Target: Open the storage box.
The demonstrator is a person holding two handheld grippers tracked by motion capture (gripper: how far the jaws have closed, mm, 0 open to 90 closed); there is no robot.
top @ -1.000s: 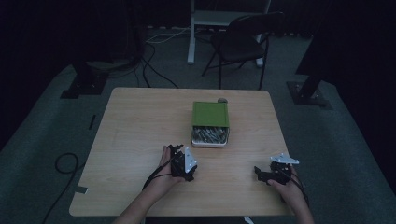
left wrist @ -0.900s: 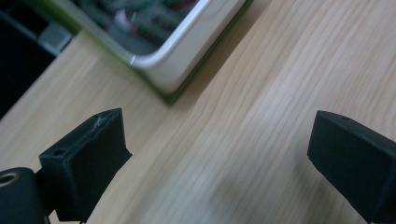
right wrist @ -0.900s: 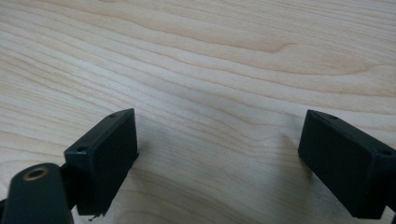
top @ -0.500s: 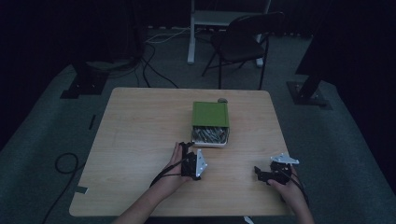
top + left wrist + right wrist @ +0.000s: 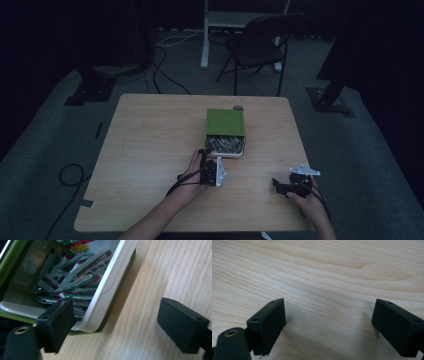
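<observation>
High view: left gripper (image 5: 204,152) sits just beside the box (image 5: 226,131) of packets at mid-table. Left gripper view: jaws wide, just been closing, holding nothing; they could catch the box rim (image 5: 110,282) instead of a packet (image 5: 75,282). Right gripper view: right gripper (image 5: 328,322) open, empty.

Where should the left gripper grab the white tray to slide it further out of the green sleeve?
Probably the white tray's raised rim at the open near end, approached from the person's side. That end sticks out of the green sleeve; left gripper already straddles its corner, jaws just been closing, nothing pinched.
</observation>
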